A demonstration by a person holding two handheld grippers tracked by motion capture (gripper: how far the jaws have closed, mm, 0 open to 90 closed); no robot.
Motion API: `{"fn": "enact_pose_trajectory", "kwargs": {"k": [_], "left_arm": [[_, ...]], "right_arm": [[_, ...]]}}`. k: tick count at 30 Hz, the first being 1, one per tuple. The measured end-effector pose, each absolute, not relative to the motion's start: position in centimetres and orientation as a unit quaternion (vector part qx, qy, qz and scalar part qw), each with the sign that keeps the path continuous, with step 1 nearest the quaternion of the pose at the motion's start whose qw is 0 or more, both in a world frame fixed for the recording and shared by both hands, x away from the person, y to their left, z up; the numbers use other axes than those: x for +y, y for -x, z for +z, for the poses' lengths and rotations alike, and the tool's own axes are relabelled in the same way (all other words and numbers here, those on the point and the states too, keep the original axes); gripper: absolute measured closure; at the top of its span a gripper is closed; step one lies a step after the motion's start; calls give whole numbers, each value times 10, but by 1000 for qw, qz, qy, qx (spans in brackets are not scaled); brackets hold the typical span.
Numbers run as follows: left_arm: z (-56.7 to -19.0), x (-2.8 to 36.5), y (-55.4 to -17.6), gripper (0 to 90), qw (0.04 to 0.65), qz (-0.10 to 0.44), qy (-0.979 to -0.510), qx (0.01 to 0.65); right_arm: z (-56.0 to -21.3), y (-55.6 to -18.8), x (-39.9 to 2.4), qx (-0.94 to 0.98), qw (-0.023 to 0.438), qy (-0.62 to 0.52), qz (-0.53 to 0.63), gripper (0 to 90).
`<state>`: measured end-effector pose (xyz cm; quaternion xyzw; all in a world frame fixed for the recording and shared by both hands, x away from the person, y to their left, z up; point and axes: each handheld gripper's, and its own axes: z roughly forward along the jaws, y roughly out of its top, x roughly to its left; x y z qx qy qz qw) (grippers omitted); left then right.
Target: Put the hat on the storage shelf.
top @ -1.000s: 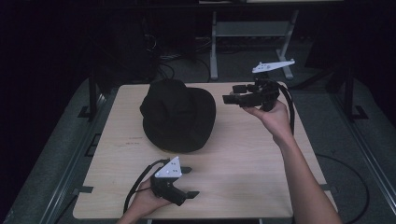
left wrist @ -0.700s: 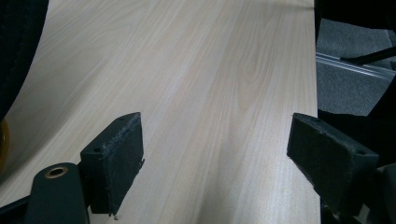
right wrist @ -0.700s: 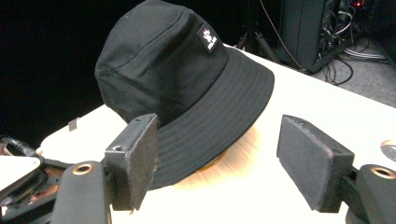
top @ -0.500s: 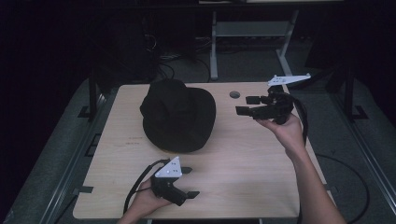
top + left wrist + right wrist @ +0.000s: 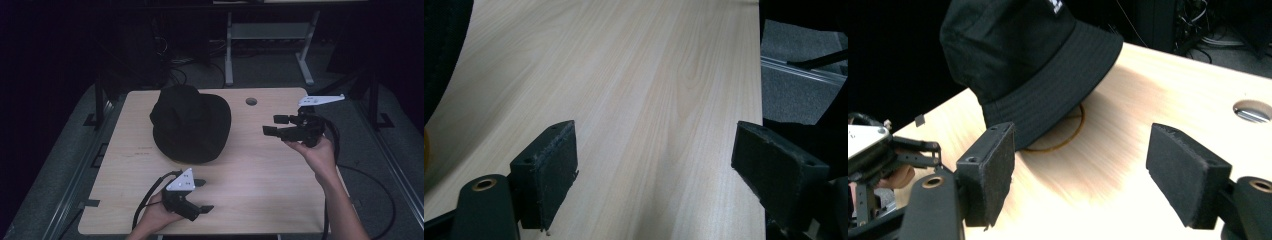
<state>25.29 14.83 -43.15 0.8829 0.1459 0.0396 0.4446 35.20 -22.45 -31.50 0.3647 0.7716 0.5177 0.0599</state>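
Since a second ago, right gripper (image 5: pixel 276 125) lowered and drawn back toward the right edge, from up near the far corner to just above the wood, jaws now pointing left at the hat; left gripper (image 5: pixel 200 196) unmoved at the near edge; hat unmoved.

Pale wooden table (image 5: pixel 260 195), rounded at the corners, with a small round hole (image 5: pixel 251 101) near the far edge.

Black bucket hat (image 5: pixel 191 122) on the far left half of the table, crown up, brim turned down all round and lying on the wood. Soft, dull fabric, crown slightly slumped. From the right gripper view, rows of stitching around the brim (image 5: pixel 1058 80), a small white label high on the crown, and a thin yellow-brown ring (image 5: pixel 1068 135) showing on the table under the brim's edge.

Right gripper held in a hand (image 5: pixel 315 152) off the surface, well apart from the hat, jaws spread wide with nothing between them; grey three-cornered plate (image 5: pixel 321 99) on top, cable looping down beside the forearm.

Left gripper held low by the other hand (image 5: pixel 155 217), jaws pointing right, parted wide and empty over bare wood, as seen in the left gripper view; grey plate (image 5: pixel 181 181) tilted on top, cable curling off to the left.
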Motion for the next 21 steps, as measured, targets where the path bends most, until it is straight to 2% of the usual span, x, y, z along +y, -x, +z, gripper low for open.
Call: {"fn": "enact_pose_trajectory", "kwargs": {"k": [21], "left_arm": [[-430, 149, -253, 180, 448, 43, -881, 147]], "right_arm": [[-355, -308, -250, 761, 50, -394, 513, 245]]}}
